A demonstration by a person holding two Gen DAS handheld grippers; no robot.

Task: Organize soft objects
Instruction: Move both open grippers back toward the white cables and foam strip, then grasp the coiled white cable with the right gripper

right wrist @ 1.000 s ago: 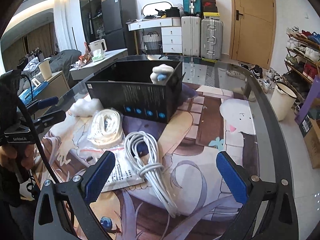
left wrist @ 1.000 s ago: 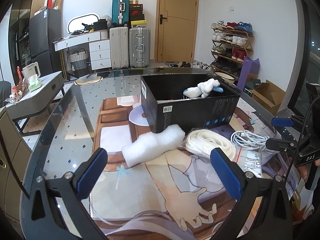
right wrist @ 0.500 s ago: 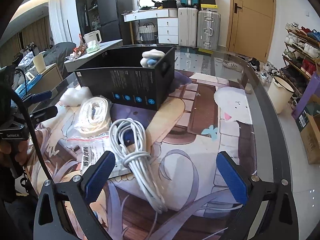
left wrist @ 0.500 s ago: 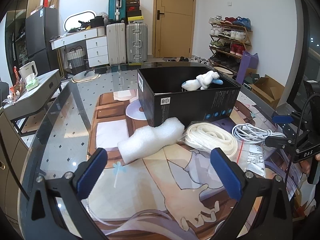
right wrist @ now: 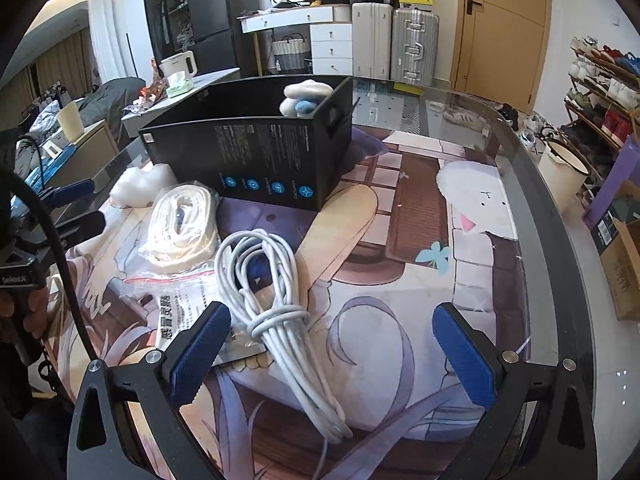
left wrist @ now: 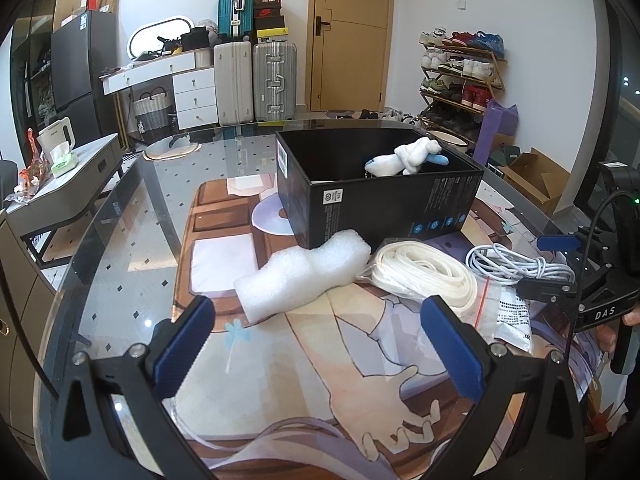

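Both grippers, left gripper and right gripper, are held spread and empty; foam roll is lined up near the black box, probably next in.

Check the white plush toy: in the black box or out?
In. The plush toy sits inside the open-topped black box, its top poking above the rim; neither gripper touches it.

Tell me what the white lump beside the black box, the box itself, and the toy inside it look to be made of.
White lump: probably foam wrap, going by its matte, pebbled, bumpy surface. Black box: likely printed cardboard, with thin straight walls, a slight sheen and a stuck-on label. Toy: seemingly plush fabric, white with a blue part, soft rounded limbs.
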